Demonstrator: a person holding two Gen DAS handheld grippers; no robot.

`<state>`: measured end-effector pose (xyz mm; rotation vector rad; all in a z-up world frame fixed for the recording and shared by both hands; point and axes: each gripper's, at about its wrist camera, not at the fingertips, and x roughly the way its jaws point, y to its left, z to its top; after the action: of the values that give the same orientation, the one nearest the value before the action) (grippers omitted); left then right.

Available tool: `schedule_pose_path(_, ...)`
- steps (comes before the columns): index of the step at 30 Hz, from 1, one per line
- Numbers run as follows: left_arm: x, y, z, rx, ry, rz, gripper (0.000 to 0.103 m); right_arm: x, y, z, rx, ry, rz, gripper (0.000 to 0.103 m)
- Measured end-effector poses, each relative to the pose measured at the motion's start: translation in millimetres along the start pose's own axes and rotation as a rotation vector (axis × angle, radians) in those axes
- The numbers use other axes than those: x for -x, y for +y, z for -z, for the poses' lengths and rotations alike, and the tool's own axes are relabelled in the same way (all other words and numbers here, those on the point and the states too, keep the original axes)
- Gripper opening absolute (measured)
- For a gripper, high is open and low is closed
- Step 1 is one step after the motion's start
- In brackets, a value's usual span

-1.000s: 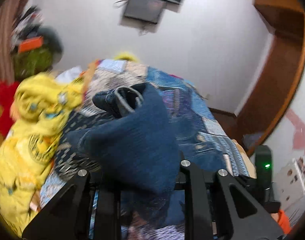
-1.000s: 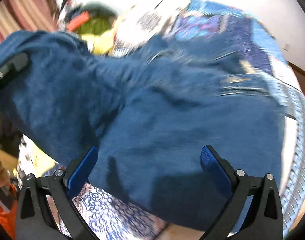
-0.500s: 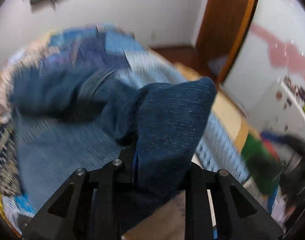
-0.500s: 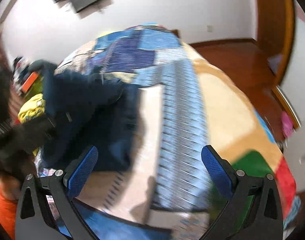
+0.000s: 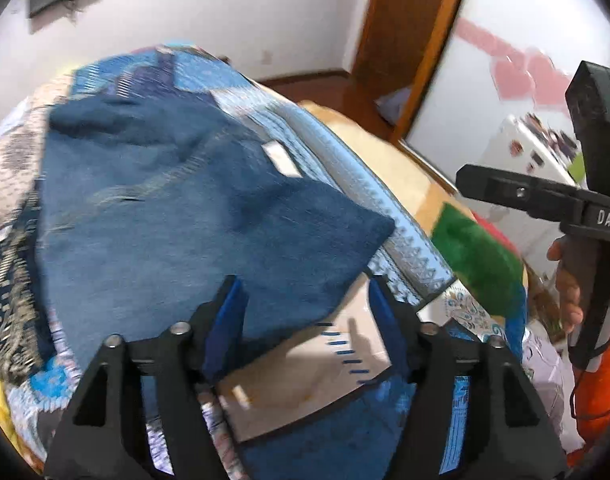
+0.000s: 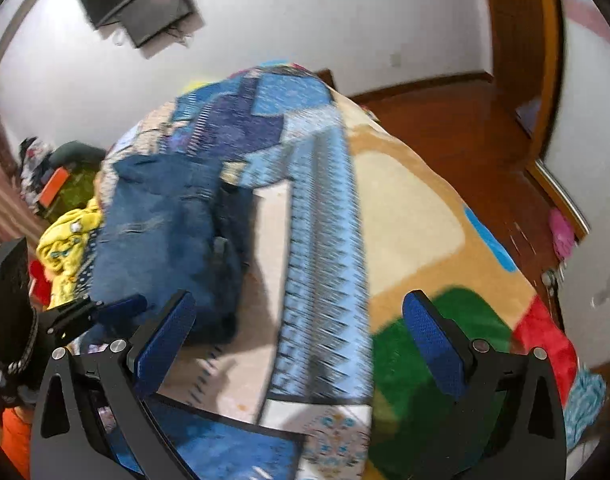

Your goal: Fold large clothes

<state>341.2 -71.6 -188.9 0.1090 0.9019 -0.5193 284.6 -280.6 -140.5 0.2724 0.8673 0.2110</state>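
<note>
Left wrist view: my left gripper point(image 5: 305, 304), jaws apart and empty, sits just behind the blue garment's point(image 5: 177, 216) near corner on the bed point(image 5: 405, 176). My right gripper point(image 6: 301, 336), also parted, is farther off.
</note>
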Motion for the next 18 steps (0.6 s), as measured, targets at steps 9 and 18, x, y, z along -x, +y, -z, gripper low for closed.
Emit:
schedule_pose_path(9, 40, 73, 3, 0.127, -0.124, -0.317, 0.093, -55, 51, -18, 0.094, 0.062, -0.136, 0.103)
schedule_pose_path(18, 1, 128, 59, 0.343, 0.032, -0.219, 0.099, -121, 13, 22, 0.047, 0.292, -0.075, 0.103)
